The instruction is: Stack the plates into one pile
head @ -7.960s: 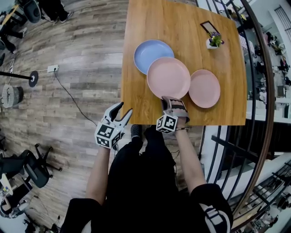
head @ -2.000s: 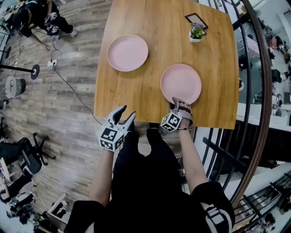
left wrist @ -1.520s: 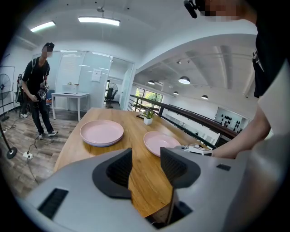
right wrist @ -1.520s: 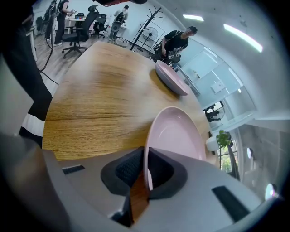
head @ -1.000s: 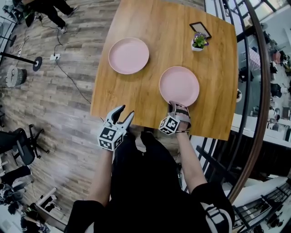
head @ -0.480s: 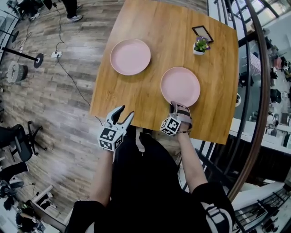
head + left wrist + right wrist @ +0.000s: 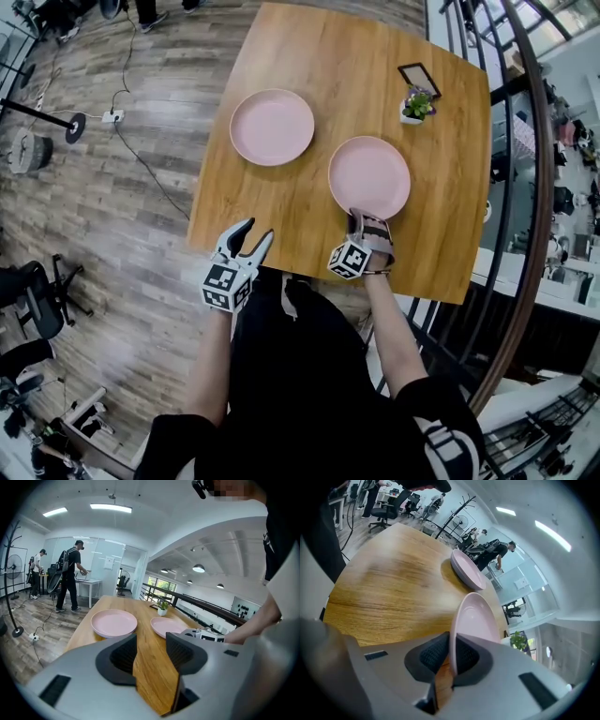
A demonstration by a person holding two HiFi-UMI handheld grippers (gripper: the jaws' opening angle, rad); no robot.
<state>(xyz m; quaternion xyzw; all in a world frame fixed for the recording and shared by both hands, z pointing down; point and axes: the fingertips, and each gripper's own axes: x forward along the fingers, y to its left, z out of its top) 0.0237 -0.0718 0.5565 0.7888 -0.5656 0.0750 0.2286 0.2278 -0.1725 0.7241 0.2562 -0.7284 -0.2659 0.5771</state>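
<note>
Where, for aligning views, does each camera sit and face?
Head view: on the head, facing steeply down at the table; arms, legs show.
Left gripper view: on left gripper, across the table; open jaws, right arm show.
Right gripper view: on right gripper, across the table; jaws clamp the held plate.
All share the held plate and the left plate.

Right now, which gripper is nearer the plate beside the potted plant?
Right. The right gripper grips that plate's near rim; the left gripper hangs open at the table's near edge, apart from it.
</note>
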